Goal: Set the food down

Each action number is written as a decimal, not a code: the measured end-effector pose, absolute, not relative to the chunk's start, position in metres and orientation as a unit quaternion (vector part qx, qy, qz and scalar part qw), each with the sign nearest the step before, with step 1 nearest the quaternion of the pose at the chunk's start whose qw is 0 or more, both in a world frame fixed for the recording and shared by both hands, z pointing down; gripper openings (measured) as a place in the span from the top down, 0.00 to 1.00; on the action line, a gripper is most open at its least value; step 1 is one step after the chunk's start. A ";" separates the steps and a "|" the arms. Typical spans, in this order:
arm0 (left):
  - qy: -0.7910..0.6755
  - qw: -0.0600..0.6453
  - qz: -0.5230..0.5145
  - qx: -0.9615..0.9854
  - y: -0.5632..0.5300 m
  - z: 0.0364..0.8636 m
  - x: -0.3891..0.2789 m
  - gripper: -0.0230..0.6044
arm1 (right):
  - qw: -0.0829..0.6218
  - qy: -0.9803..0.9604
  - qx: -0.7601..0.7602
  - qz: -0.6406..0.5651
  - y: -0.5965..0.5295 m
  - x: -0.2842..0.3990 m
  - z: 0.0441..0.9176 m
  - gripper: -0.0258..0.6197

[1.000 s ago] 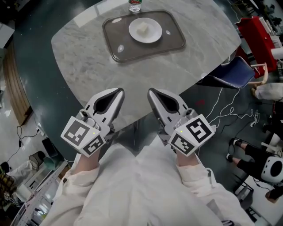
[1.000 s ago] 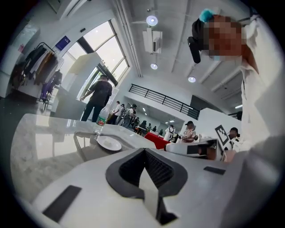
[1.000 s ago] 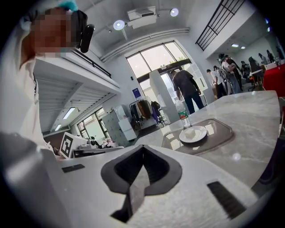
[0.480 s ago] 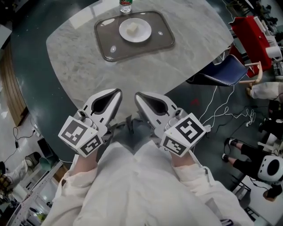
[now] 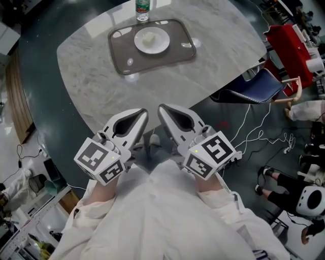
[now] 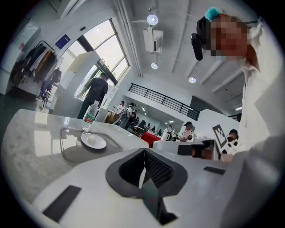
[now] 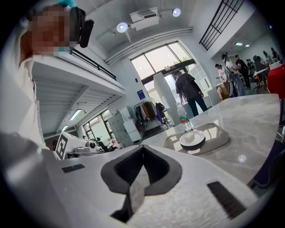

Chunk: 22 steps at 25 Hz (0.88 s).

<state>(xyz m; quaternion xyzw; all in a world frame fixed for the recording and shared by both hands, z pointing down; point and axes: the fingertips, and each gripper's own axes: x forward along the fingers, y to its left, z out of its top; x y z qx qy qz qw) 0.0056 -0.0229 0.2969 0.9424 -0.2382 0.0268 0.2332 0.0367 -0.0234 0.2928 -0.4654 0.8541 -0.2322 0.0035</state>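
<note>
Food [image 5: 148, 37] sits on white plate [image 5: 161, 45] in grey tray [image 5: 152, 60], far across marble table [image 5: 152, 89] — already set down, I judge. Left gripper [image 5: 142, 114], right gripper [image 5: 163, 109]: both clenched, empty — best hold the 2 clear of tray.

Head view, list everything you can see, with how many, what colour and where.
table: one, white-grey marble, upper middle
tray: one, grey see-through, on the table's far side
plate: one, white, on the tray
food: one pale piece, on the plate
bottle: one, clear with a green label, on the table just beyond the tray
chair: one, blue seat, right of the table
cables: several, white, on the floor at right
left claw: one, grey-white, shut and empty, by the table's near edge
right claw: one, grey-white, shut and empty, beside the left claw
sleeves: two, white, at the bottom
</note>
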 end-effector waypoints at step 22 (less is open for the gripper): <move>-0.214 0.251 0.020 0.944 -0.024 0.288 0.011 0.94 | -0.022 0.848 -0.465 -0.252 -0.019 0.035 0.299 0.96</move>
